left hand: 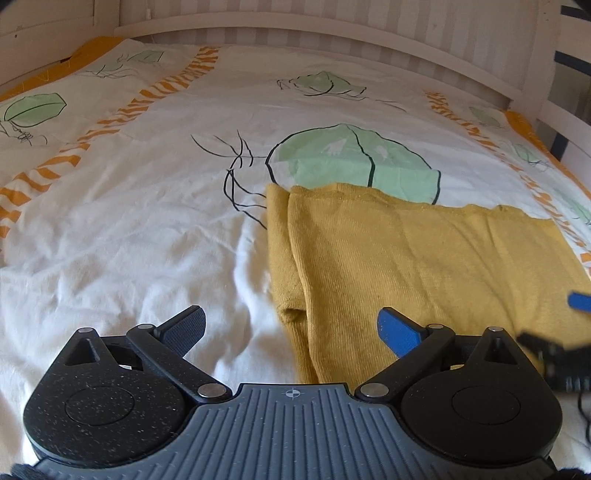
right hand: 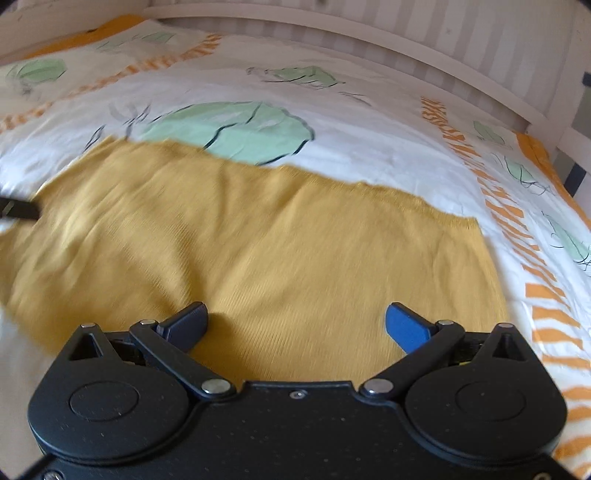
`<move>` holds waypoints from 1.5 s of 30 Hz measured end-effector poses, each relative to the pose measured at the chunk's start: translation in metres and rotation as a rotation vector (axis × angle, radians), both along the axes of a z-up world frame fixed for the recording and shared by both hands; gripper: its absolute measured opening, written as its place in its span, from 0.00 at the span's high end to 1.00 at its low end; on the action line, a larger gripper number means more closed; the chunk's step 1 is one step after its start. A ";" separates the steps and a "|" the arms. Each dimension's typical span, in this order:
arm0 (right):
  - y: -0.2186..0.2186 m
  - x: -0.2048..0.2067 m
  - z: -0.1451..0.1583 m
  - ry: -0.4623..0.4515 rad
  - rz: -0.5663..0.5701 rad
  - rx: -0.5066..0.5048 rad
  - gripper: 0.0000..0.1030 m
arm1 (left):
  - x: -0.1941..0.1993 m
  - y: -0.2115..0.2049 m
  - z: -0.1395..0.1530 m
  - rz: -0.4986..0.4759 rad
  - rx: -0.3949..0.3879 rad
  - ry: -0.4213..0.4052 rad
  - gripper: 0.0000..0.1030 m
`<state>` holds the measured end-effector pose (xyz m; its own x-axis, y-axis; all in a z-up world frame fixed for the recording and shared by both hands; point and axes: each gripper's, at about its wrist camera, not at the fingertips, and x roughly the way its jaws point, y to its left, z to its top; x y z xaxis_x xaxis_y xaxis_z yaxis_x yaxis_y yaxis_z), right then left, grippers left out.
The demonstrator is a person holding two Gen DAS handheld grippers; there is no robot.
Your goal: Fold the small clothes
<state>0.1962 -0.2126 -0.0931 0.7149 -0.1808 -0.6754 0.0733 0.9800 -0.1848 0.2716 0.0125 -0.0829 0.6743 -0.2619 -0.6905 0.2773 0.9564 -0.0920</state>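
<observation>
A mustard-yellow knit garment point(left hand: 406, 258) lies flat on the bed, its left side folded over in a long strip. My left gripper point(left hand: 291, 326) is open and empty, low over the garment's near left edge. The garment also fills the middle of the right wrist view point(right hand: 277, 240). My right gripper point(right hand: 295, 325) is open and empty just above its near edge. The right gripper shows blurred at the right edge of the left wrist view point(left hand: 561, 350). Part of the left gripper shows at the left edge of the right wrist view point(right hand: 18, 208).
The bed cover point(left hand: 129, 221) is white with green leaf prints and orange striped bands. A white slatted bed frame point(left hand: 332, 33) runs along the far side and the right point(left hand: 561, 118).
</observation>
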 end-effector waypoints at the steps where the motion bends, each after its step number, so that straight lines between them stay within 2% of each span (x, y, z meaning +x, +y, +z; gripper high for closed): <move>1: 0.002 -0.007 0.000 -0.001 0.002 0.004 0.01 | -0.001 0.000 0.000 0.003 -0.001 0.002 0.02; 5: 0.003 -0.027 -0.001 0.011 0.003 0.052 0.01 | 0.001 0.002 -0.004 0.024 0.013 0.027 0.02; 10: -0.015 -0.032 0.008 0.041 0.028 0.135 0.01 | 0.006 0.003 -0.013 0.036 0.036 0.070 0.02; 12: -0.027 -0.037 0.017 0.015 0.026 0.179 0.01 | 0.006 0.002 -0.015 0.037 0.042 0.070 0.02; 15: -0.053 -0.039 0.031 -0.041 -0.019 0.219 0.01 | 0.005 0.000 -0.017 0.040 0.051 0.068 0.02; 19: -0.102 -0.034 0.039 -0.065 -0.123 0.271 0.01 | 0.004 -0.002 -0.019 0.044 0.064 0.058 0.01; 24: -0.156 -0.021 0.027 -0.006 -0.184 0.393 0.01 | 0.002 -0.004 -0.021 0.051 0.076 0.044 0.01; 29: -0.192 -0.015 0.005 0.023 -0.193 0.573 0.01 | 0.000 -0.005 -0.021 0.049 0.074 0.043 0.01; 31: -0.199 -0.011 -0.004 0.029 -0.178 0.631 0.00 | 0.000 -0.005 -0.021 0.048 0.074 0.044 0.01; 38: -0.211 0.016 -0.011 0.029 -0.092 0.746 0.00 | 0.000 -0.005 -0.021 0.050 0.073 0.039 0.01; 45: -0.216 0.037 -0.015 0.022 -0.061 0.845 0.00 | 0.002 -0.004 -0.020 0.051 0.065 0.049 0.01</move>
<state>0.2331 -0.4288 -0.1081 0.7056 0.3534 -0.6142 0.1354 0.7836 0.6063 0.2736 0.0081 -0.1028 0.6508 -0.1820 -0.7371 0.2248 0.9735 -0.0418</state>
